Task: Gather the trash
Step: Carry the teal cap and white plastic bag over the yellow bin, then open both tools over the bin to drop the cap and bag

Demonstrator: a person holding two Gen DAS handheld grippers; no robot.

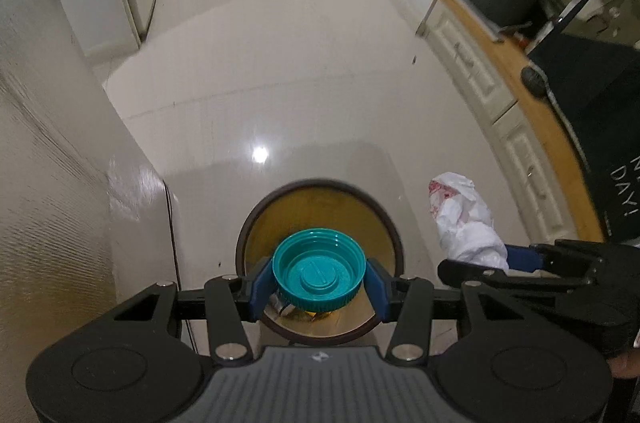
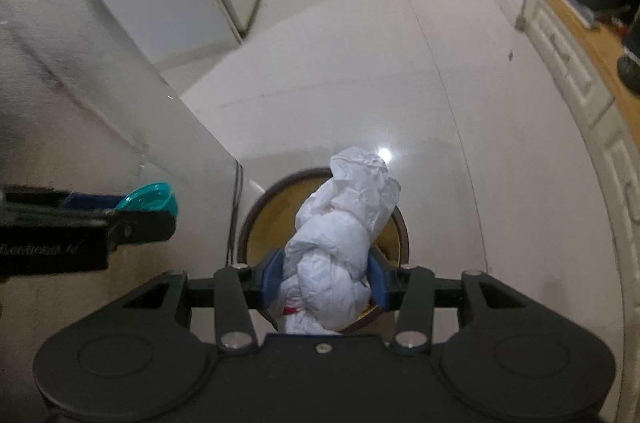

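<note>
The left gripper (image 1: 319, 285) clamped a teal lid (image 1: 319, 269); the right gripper (image 2: 326, 277) clamped a crumpled white bag (image 2: 340, 243), both above the round bin (image 1: 256, 219), open floor (image 1: 280, 63) filling the upper frame.

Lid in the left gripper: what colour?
Teal lid, clearest in the left wrist view.

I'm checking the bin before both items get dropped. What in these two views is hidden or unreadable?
- Bin contents: left wrist view, covered by the teal lid; right wrist view, covered by the crumpled white bag.
- Bin's outer wall and base: hidden below its rim in both views.
- White lettering on the dark mat: cut off by the left wrist view's edge.
</note>
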